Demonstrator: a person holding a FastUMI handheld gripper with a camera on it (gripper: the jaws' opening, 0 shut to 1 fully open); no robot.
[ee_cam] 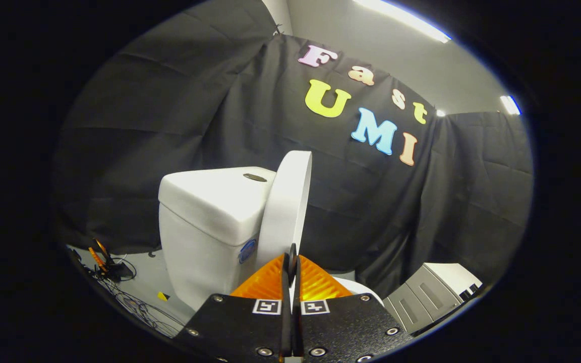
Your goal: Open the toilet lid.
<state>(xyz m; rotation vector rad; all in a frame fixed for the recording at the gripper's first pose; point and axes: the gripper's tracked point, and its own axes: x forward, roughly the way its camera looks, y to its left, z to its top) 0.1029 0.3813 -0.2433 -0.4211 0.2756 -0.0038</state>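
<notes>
Toilet lid (286,209) stands raised, nearly upright, leaning back against the white tank (210,222) just ahead of the fingers. Gripper (292,264) fingers drawn together, only a thin slit between them; nothing seen clamped. Fingertips sit right at the lid's lower edge; contact cannot be judged. Gripper points forward and slightly up, roughly level. Flush button (254,177) on tank top. Cables (134,302) on floor left of toilet; grey cabinet (429,292) to the right.
</notes>
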